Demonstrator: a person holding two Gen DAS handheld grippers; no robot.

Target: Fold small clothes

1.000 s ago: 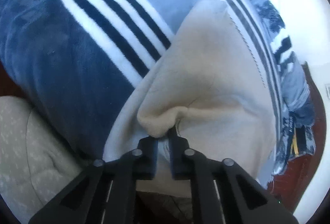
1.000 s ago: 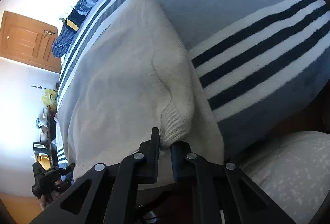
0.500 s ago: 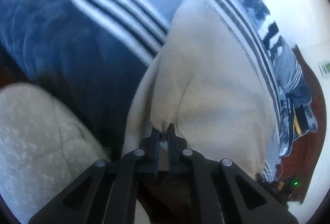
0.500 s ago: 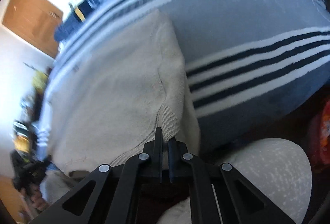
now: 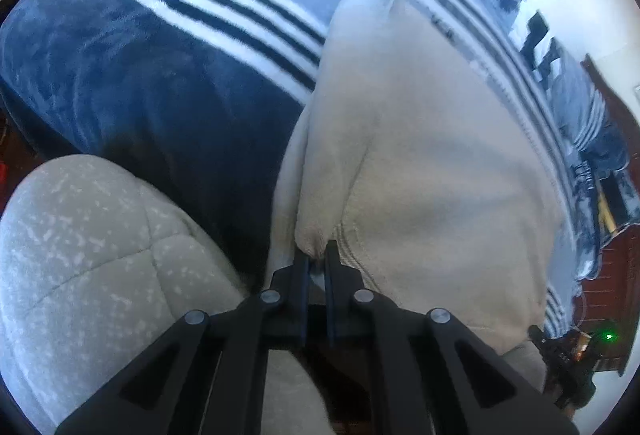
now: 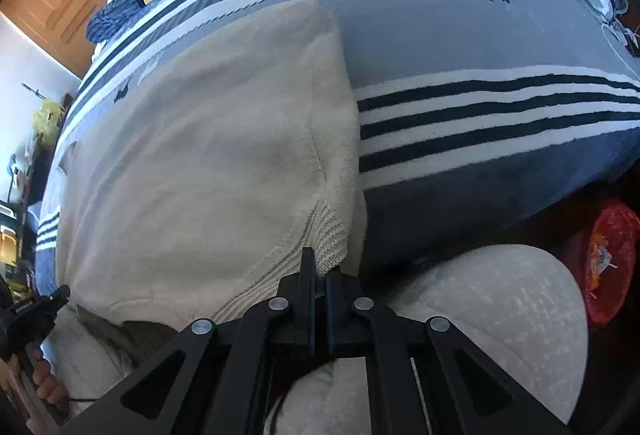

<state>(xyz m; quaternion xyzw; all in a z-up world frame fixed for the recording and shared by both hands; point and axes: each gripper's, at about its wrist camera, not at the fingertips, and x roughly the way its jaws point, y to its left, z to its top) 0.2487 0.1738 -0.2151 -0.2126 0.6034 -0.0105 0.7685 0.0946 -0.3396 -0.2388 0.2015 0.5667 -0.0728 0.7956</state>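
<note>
1. Left gripper (image 5: 316, 255): jaws nearly together, pinching a folded corner of the cream sweater (image 5: 420, 155). Fabric bunches right at the fingertips.
2. Right gripper (image 6: 320, 267): jaws nearly together, clamped on the sweater's (image 6: 200, 155) ribbed hem corner; the knit rib shows just above the tips.
3. Sweater lies spread on the bed (image 6: 480, 35), over a blue blanket (image 5: 140, 75) with white and dark stripes. Its near edge hangs at the bed's near edge, where both grippers hold it.
4. In the left view the sweater's left side is folded inward, with a fold line running from the far corner down to the gripper.
5. In the right view the sweater's right edge sits against the blanket's stripes (image 6: 500, 123); a seam runs down to the gripped hem.
6. A mottled grey cushion (image 5: 100, 255) sits below the bed's near edge, just beside both grippers; in the right view it is at lower right (image 6: 500, 315).
7. Right view: wooden door (image 6: 52, 7) at upper left, red bag (image 6: 608, 275) at right edge, the other gripper's black body (image 6: 28, 315) at lower left.
</note>
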